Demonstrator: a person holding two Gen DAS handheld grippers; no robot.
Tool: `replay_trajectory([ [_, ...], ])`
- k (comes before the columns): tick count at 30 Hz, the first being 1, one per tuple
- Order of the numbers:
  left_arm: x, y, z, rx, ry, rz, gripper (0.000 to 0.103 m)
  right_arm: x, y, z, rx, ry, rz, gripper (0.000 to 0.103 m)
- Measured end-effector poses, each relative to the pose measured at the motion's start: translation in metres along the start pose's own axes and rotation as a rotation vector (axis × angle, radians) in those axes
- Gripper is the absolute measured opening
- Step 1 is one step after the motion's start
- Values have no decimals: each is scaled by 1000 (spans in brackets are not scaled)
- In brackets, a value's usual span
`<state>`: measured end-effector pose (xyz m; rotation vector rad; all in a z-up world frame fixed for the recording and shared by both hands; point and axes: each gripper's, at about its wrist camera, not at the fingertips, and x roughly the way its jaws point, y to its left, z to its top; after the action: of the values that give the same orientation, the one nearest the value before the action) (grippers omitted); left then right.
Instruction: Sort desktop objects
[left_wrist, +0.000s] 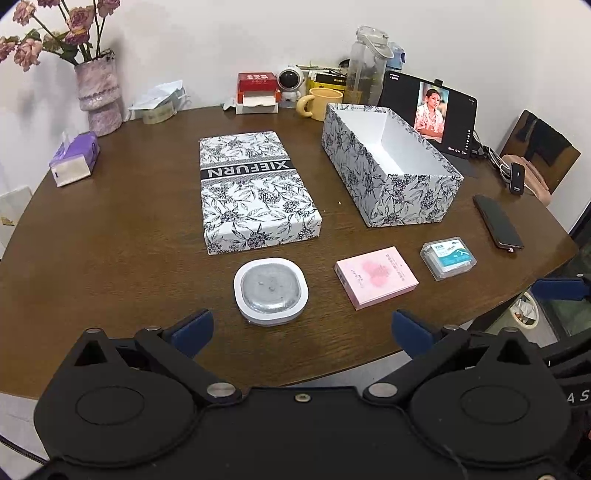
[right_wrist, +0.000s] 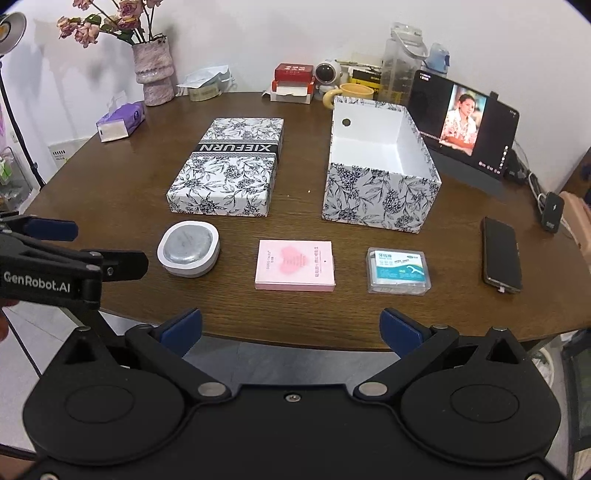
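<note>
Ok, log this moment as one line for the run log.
stage: not started | left gripper: open | right gripper: open | open box: holds nothing | loose: white case, pink box, floss picks

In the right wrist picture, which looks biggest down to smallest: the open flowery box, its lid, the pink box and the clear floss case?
1. open flowery box
2. lid, only slightly smaller; it lies flat and shallower
3. pink box
4. clear floss case, a little smaller than the pink one; both sit about equally near the camera
</note>
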<state>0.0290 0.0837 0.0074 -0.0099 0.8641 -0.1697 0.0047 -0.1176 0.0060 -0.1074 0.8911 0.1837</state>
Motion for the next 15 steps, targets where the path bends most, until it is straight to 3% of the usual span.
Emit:
replay_trajectory([
  [15, 21, 12, 5, -2, 41, 13, 103, 13, 2, 11, -3, 23, 11, 103],
])
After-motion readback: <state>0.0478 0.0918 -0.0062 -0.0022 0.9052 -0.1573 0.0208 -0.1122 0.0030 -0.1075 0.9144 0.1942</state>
